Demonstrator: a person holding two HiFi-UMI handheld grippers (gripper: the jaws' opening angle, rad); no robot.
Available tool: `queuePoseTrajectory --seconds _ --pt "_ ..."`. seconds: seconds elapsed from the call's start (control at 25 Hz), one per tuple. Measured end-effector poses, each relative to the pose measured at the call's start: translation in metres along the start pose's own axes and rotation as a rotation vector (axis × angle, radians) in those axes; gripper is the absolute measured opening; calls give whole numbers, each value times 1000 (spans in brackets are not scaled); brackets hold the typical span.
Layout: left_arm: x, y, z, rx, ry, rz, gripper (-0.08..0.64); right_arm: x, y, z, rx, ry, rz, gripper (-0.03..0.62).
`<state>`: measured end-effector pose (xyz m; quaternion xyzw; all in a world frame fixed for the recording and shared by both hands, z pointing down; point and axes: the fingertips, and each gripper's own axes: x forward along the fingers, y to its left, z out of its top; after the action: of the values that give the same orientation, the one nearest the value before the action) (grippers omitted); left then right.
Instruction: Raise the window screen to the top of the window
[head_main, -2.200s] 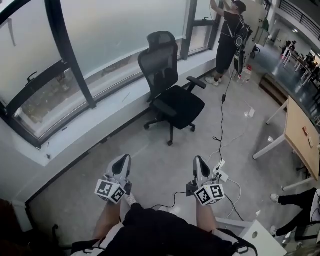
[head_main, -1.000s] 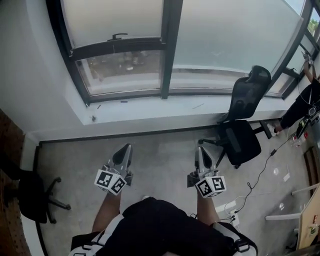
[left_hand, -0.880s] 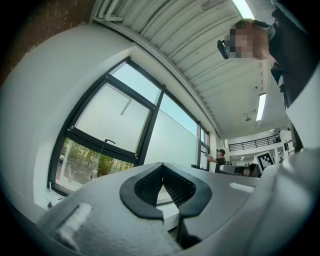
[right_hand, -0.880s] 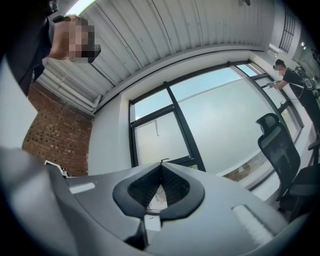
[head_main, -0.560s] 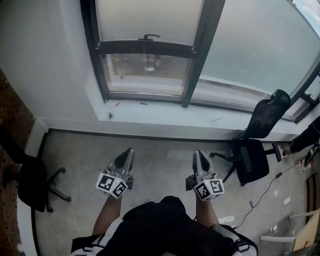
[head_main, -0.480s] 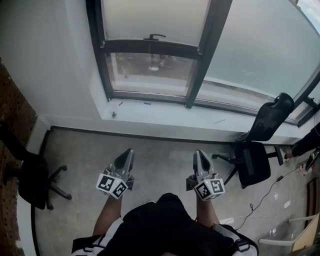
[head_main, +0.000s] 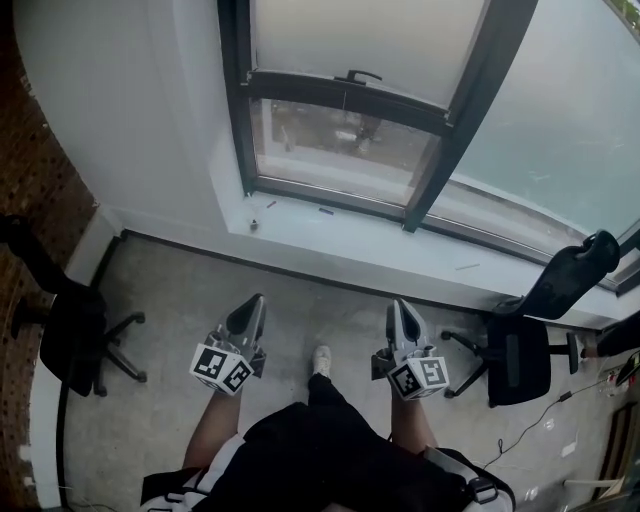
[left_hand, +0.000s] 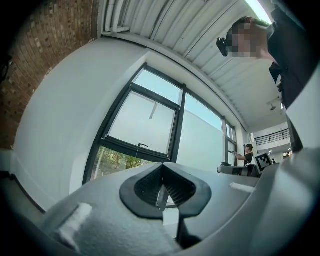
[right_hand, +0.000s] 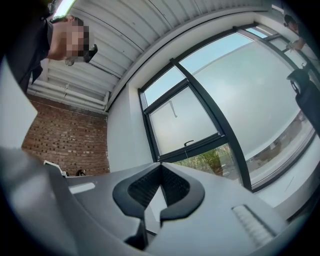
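The window (head_main: 440, 150) has a dark frame. Its frosted screen (head_main: 360, 35) is pulled partway down and ends in a dark bar with a small handle (head_main: 357, 76). Clear glass (head_main: 335, 145) shows greenery below the bar. In the head view my left gripper (head_main: 251, 304) and right gripper (head_main: 399, 308) are held over the floor, well short of the sill, both shut and empty. The screen (left_hand: 142, 122) and its handle (left_hand: 142, 145) show beyond the left gripper (left_hand: 162, 196). The right gripper (right_hand: 159, 192) points at the same screen (right_hand: 182, 122).
A white sill (head_main: 360, 245) runs under the window with small bits lying on it. One black office chair (head_main: 75, 335) stands at the left by the brick wall (head_main: 35, 160), and another chair (head_main: 530, 340) at the right. A person (left_hand: 248, 155) stands farther along the windows.
The view has swung left along the windows. The window with the handle has come from the far left to straight ahead and closer. Both grippers stay shut side by side.
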<state>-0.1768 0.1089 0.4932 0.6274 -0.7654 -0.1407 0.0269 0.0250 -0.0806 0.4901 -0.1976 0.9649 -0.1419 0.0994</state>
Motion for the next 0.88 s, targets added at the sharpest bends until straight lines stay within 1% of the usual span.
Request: queuePoseTrajectory --seconds 0.2,0.44,0.6,0.76,0.88 --pt "43 28 4 22 -21 21 3 56 -25 -1 1 -8 34 2" --pt "111 55 16 62 -43 12 2 124 -53 24 17 -59 75 2" --pt "161 69 16 57 -44 15 2 156 -84 31 43 -80 55 2" --pt "207 66 12 52 -30 0 3 176 -123 31 51 -66 30 2" --pt "228 63 8 57 -17 -14 3 186 -143 32 43 -62 16 2"
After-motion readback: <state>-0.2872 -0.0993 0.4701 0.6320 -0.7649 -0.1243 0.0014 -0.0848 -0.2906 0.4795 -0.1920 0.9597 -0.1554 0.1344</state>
